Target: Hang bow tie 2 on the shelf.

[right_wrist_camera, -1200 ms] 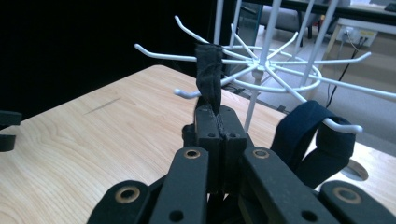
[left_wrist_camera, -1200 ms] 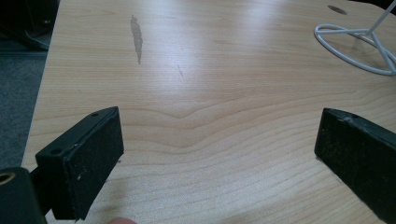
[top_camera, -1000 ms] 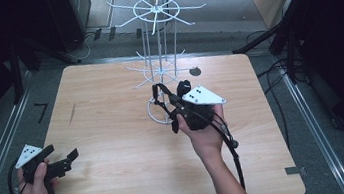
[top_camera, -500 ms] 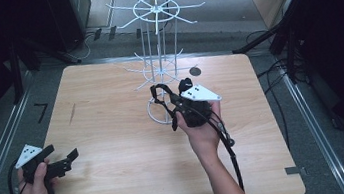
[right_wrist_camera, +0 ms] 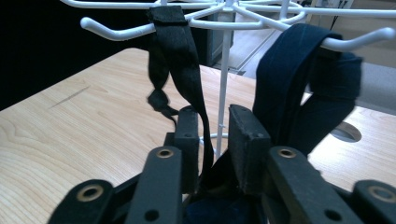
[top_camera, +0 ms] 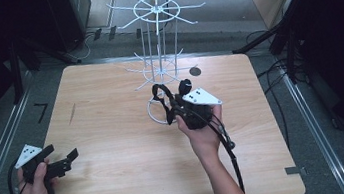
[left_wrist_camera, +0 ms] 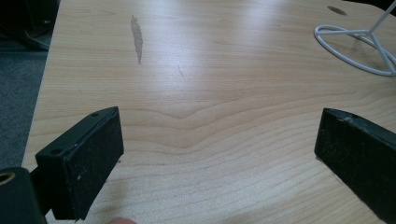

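The right gripper (right_wrist_camera: 212,140) sits close up under the lower arms of the white wire rack with radiating hooked arms (top_camera: 158,38), which stands at the far middle of the pale wooden table (top_camera: 121,184). Its jaws stand nearly together with a narrow black fabric strap (right_wrist_camera: 180,56) running down between them; the strap is looped over one white hook, and it appears pinched in the jaws, though a slim gap shows between the pads. Just beside it a wider dark navy fabric band (right_wrist_camera: 299,79) hangs from a neighbouring hook, its lower folds drooping toward the right-hand jaw. The likeliest trouble, I judge, is a snag: pulling the strap sideways rather than lifting it off the upturned hook tip could drag the light wire rack along the table or tip it (its ring base looks slender). A second risk is catching the navy band as well, since it hangs so close to the jaw, and pulling both loose together. A weak pinch on such thin cloth could also let it slip free. The left gripper (top_camera: 60,162) rests low at the table's near left corner, jaws wide apart and empty, well apart from the rack, so it offers no steadying hold.
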Motion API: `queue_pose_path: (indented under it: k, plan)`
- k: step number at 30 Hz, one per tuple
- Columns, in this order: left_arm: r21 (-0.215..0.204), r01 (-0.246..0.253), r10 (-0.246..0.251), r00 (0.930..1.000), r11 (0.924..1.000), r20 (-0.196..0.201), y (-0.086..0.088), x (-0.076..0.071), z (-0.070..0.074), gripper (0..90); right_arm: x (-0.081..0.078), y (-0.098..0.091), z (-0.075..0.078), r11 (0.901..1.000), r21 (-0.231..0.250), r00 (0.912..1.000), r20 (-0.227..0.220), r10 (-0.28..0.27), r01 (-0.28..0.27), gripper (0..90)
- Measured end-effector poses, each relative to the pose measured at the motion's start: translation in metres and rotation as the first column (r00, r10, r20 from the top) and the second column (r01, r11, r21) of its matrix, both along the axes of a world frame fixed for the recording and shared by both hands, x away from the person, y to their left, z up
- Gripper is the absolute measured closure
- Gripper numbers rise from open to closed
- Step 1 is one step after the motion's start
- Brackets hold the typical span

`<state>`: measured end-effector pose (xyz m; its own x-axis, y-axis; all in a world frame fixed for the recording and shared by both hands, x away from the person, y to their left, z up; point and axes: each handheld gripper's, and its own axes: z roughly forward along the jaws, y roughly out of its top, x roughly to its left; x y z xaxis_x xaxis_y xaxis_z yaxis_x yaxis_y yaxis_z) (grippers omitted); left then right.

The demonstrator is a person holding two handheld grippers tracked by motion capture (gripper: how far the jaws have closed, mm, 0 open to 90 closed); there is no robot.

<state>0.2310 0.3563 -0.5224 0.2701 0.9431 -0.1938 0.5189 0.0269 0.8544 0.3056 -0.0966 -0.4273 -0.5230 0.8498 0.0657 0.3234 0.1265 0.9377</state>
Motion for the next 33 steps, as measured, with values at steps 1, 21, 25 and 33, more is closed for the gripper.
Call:
queue_pose_path:
  k: [1,21,25,33]
  plan:
    - [-0.001,0.0,0.0,1.0,1.0,0.0,0.0,0.0,0.0,1.6,-0.001,-0.001,0.0,1.0,0.004,1.0,0.005,0.002,-0.002,69.2]
    - [0.006,0.0,0.0,1.0,1.0,-0.002,0.0,0.0,0.0,1.6,-0.022,-0.017,0.003,0.9985,0.036,0.9981,0.048,0.038,-0.04,38.1]
    - [0.005,-0.002,0.002,1.0,1.0,-0.002,0.0,0.0,0.0,1.6,-0.026,-0.021,0.002,0.9988,0.031,0.9982,0.048,0.037,-0.039,33.6]
    - [0.008,-0.002,0.002,1.0,1.0,-0.002,0.0,0.0,0.0,1.7,-0.032,-0.032,-0.001,0.9983,0.044,0.9987,0.033,0.038,-0.039,23.2]
